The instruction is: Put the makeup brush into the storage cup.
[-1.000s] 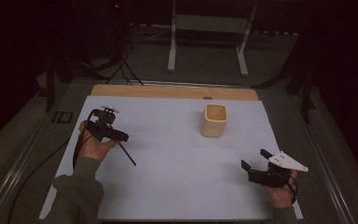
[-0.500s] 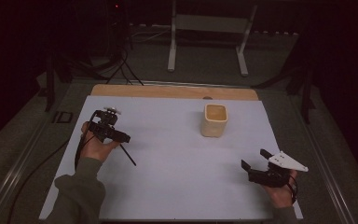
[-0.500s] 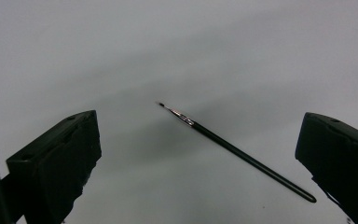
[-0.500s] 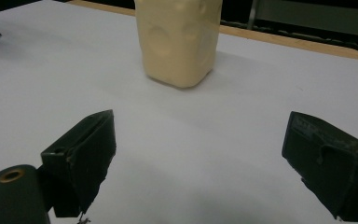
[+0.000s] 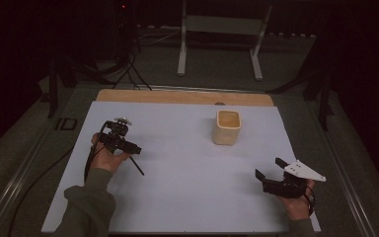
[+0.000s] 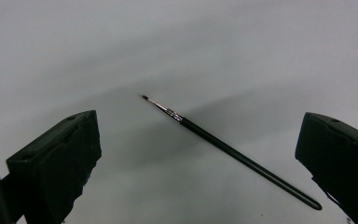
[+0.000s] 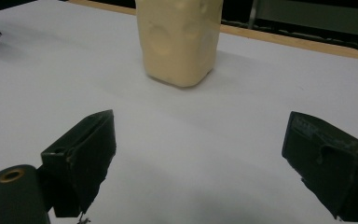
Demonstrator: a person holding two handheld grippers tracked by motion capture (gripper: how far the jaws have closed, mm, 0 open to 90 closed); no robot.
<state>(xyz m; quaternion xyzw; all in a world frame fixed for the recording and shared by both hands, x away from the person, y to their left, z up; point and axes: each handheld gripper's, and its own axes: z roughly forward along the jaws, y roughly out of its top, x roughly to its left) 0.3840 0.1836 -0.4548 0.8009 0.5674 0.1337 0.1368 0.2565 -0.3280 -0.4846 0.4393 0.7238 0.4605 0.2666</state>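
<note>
High view: right tongs (image 5: 269,175) rest open, empty, near the worktop's (image 5: 187,197) front edge. Left tongs (image 5: 128,146) gape over a thin paintbrush (image 6: 223,145) lying flat. Lower squarely astride its handle, then close gently. Farther back stands the cream cup (image 5: 227,127).

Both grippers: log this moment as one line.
left gripper: open, over thin black paintbrush | right gripper: open, facing cream plastic cup | brush lying on white sheet
</note>
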